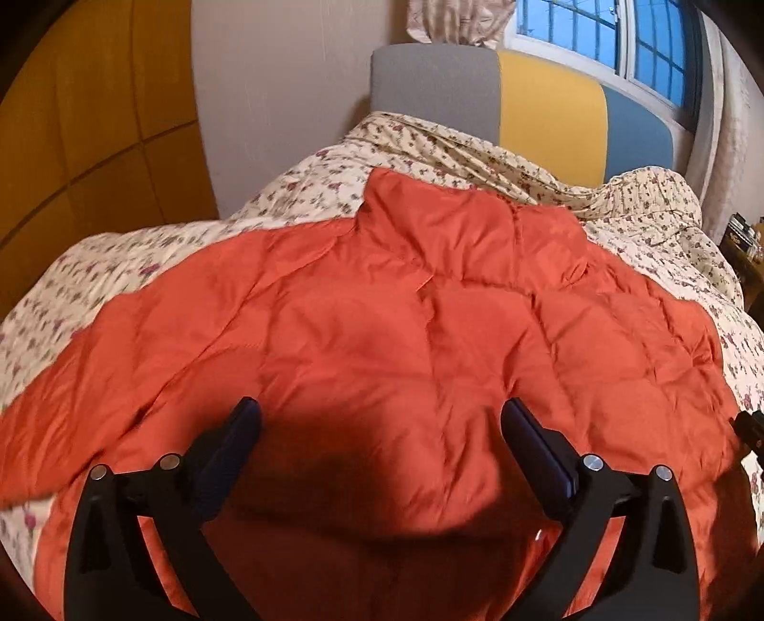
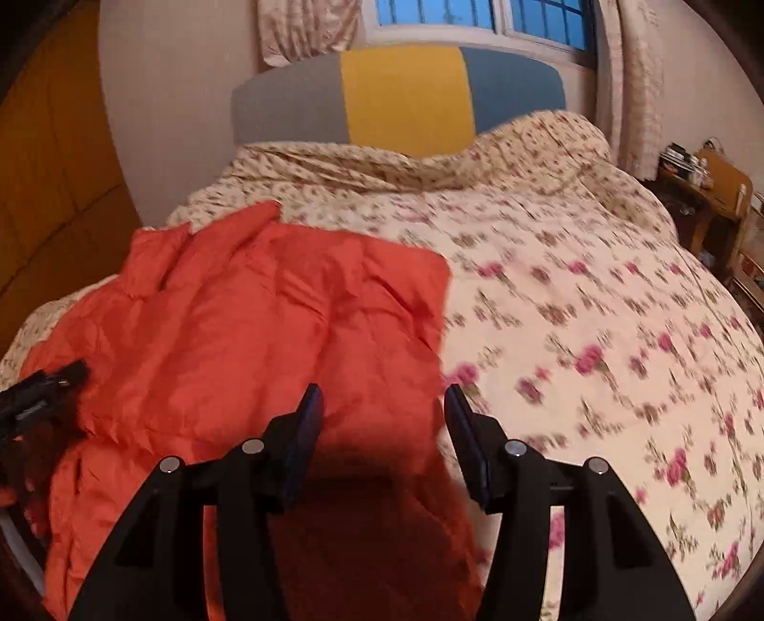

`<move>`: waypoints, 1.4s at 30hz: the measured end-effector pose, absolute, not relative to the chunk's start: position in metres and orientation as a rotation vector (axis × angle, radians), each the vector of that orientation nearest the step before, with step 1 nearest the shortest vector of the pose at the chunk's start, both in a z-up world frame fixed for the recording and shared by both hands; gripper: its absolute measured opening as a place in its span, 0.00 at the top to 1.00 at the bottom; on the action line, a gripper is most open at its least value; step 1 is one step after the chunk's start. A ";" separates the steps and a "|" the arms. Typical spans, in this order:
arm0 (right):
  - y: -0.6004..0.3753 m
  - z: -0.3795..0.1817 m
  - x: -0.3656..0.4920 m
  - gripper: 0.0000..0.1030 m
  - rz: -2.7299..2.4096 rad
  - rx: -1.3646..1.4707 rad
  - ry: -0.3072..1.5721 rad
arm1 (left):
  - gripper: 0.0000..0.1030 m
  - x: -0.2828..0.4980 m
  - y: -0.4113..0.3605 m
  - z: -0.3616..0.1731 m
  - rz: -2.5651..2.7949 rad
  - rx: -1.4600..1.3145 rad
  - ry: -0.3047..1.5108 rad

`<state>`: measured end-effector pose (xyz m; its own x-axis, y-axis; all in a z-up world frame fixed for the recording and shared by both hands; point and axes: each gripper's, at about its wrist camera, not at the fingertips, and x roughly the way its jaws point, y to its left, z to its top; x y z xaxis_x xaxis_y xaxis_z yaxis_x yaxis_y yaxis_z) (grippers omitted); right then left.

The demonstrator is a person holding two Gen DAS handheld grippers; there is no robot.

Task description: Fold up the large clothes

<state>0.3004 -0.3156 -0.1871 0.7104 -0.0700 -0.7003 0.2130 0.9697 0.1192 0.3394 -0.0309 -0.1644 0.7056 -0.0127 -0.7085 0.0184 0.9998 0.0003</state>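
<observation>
An orange quilted puffer jacket (image 1: 382, 310) lies spread on the floral bedspread (image 1: 477, 148), collar toward the headboard. My left gripper (image 1: 380, 406) hovers over the jacket's middle, jaws wide open, with nothing between the pads. In the right wrist view the jacket (image 2: 248, 325) fills the left half, its right edge running down between my fingers. My right gripper (image 2: 383, 392) stands partly open above that edge, its pads clear of the fabric. The left gripper's tip (image 2: 47, 391) shows at the far left over the jacket. A bit of the right gripper (image 1: 749, 425) shows at the right edge.
A grey, yellow and blue headboard (image 2: 401, 91) backs the bed under a window (image 2: 477, 14) with curtains. Wooden wardrobe panels (image 1: 71, 143) stand on the left. A cluttered wooden side table (image 2: 716, 191) is at the right. Bare bedspread (image 2: 597, 310) lies right of the jacket.
</observation>
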 end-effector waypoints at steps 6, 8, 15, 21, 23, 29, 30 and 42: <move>-0.325 -0.211 0.311 0.37 -0.148 0.261 0.845 | 0.03 0.350 -0.024 -0.185 -0.050 -0.037 0.872; -0.324 -0.212 0.311 0.37 -0.153 0.249 0.849 | 0.03 0.352 -0.027 -0.188 -0.043 -0.022 0.878; -0.318 -0.209 0.311 0.34 -0.192 0.195 0.845 | 0.03 0.341 -0.022 -0.181 -0.040 -0.027 0.874; -0.304 -0.202 0.309 0.32 -0.239 0.099 0.814 | 0.03 0.294 0.013 -0.159 -0.023 -0.137 0.800; -0.300 -0.201 0.309 0.31 -0.247 0.068 0.813 | 0.03 0.279 0.031 -0.153 -0.012 -0.186 0.774; -0.299 -0.204 0.311 0.29 -0.261 0.050 0.822 | 0.03 0.248 0.108 -0.136 0.126 -0.312 0.710; -0.299 -0.204 0.310 0.28 -0.263 0.048 0.822 | 0.03 0.245 0.121 -0.136 0.154 -0.317 0.709; -0.296 -0.206 0.313 0.25 -0.280 0.033 0.829 | 0.03 0.183 0.270 -0.160 0.500 -0.588 0.705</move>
<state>0.3130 -0.2960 -0.2064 0.6410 -0.2328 -0.7314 0.2583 0.9627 -0.0802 0.1831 0.2702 -0.1595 0.6593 0.2253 -0.7174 -0.6030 0.7283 -0.3255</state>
